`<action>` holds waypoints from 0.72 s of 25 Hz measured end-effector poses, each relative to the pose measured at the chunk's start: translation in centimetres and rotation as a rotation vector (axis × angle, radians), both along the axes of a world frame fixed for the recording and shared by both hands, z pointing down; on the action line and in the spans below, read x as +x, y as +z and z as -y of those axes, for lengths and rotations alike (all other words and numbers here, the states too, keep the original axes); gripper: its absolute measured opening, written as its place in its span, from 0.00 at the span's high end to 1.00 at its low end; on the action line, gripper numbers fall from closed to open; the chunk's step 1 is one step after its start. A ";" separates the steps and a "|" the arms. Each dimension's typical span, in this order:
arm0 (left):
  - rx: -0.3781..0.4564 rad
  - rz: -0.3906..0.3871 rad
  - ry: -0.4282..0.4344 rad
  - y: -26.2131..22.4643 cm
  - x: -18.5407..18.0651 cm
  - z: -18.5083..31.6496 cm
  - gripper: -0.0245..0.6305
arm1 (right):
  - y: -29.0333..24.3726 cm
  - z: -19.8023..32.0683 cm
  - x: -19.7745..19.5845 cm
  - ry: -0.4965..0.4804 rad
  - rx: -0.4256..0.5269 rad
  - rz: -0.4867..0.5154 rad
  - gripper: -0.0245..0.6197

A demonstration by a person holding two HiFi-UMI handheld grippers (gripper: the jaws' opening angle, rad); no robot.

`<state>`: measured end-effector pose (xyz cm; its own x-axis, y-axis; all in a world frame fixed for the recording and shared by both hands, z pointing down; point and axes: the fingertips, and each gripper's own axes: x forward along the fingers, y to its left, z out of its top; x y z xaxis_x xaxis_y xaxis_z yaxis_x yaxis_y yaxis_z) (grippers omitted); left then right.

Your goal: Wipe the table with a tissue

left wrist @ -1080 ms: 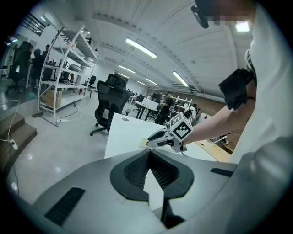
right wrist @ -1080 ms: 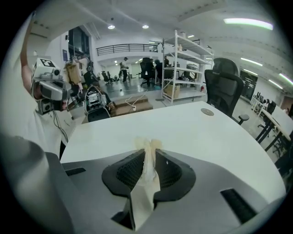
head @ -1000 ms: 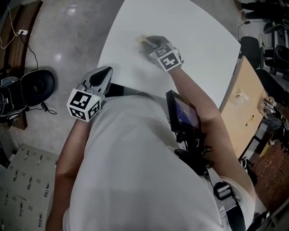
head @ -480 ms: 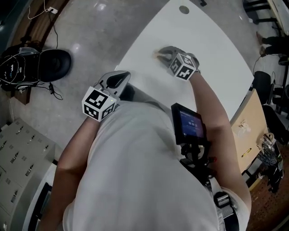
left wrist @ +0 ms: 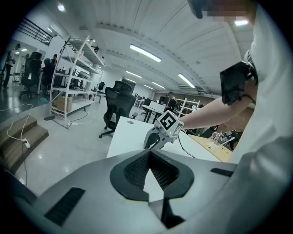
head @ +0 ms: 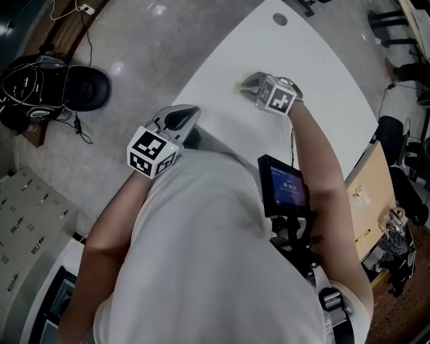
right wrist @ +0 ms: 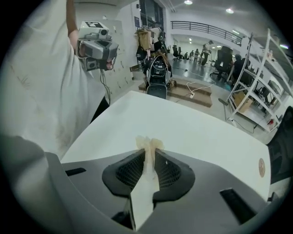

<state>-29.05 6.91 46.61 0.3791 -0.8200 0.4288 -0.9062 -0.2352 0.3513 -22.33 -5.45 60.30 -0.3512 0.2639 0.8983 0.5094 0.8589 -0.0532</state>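
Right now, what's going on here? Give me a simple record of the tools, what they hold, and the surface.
Surface: white table
Right gripper: shut on a tissue, pointing down at the tabletop
Left gripper: jaws together, nothing in them, held by the table's near edge
Activity: wiping appears to be done with the right gripper only

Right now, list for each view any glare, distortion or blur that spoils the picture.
Head view: sharp; lamp glare spots on the floor, the table evenly lit. Left gripper view: fisheye bending, dark corners, bright ceiling lights. Right gripper view: same fisheye; the tissue in the right claw is sharp.
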 end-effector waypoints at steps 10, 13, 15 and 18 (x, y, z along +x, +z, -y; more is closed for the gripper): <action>0.009 0.001 0.051 -0.4 1.1 0.3 0.95 | -0.6 -3.0 4.7 0.089 -0.140 -0.060 0.85; 0.010 -0.002 0.066 -0.5 1.4 0.5 0.95 | -2.0 -3.3 5.2 0.209 -0.248 0.040 0.85; 0.010 -0.005 0.071 -0.5 1.3 0.9 0.95 | -3.3 -0.9 4.9 0.397 -0.274 0.143 0.85; 0.009 -0.006 0.104 -0.5 1.0 1.3 0.95 | -3.7 1.9 6.1 0.636 -0.238 0.211 0.85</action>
